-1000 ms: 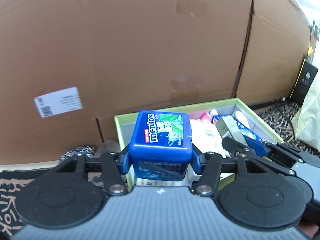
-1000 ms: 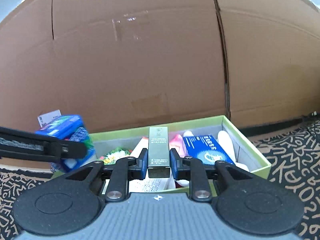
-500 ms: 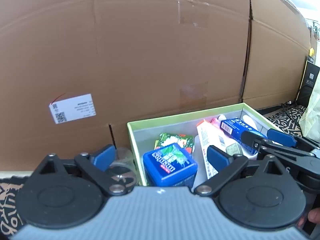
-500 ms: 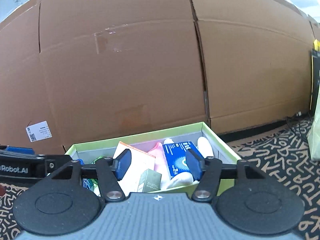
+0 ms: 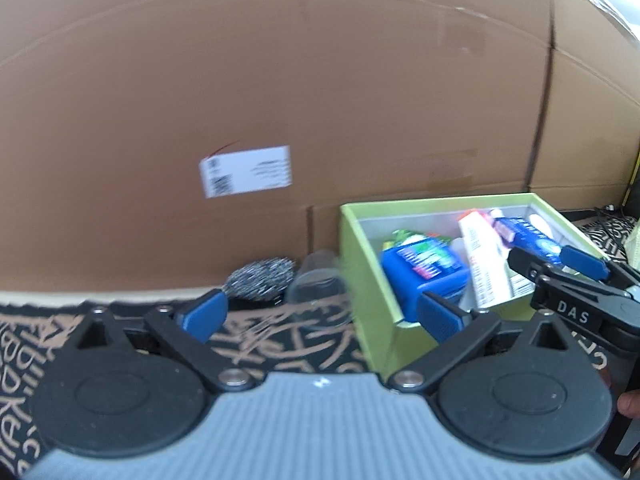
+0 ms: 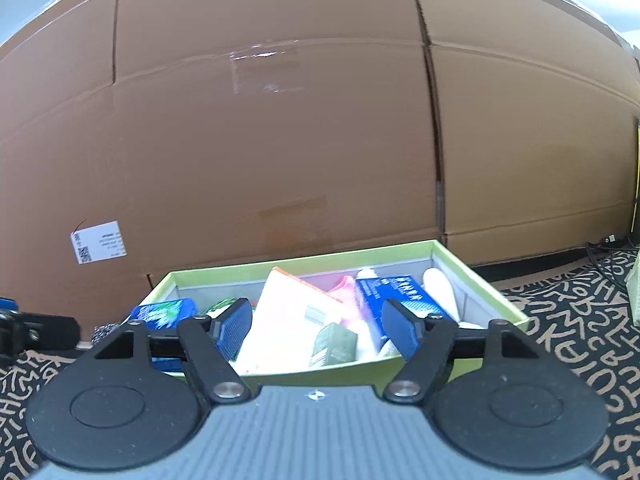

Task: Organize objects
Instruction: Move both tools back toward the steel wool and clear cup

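Note:
A light green box (image 5: 440, 202) (image 6: 304, 261) stands on the patterned rug and holds several items. The blue Mentos box (image 5: 424, 269) (image 6: 164, 312) lies in its left end. A small dark green carton (image 6: 335, 345) rests near its front wall, beside a white and orange pack (image 6: 288, 312) and a blue carton (image 6: 400, 293). My left gripper (image 5: 320, 315) is wide open and empty, left of the green box over the rug. My right gripper (image 6: 318, 326) (image 5: 552, 265) hovers at the box's front; its jaws are opening, with nothing pressed between them.
A steel wool scrubber (image 5: 260, 276) and a clear cup (image 5: 316, 282) sit on the rug (image 5: 280, 340) left of the green box. Tall cardboard sheets (image 6: 280, 140) wall off the back. Cables (image 6: 608, 248) lie at the far right. A fingertip (image 5: 629, 403) shows behind the right gripper.
My left gripper let go of the Mentos box into the green box, opened wide and swung left. My right gripper released the dark green carton into the box and its jaws spread.

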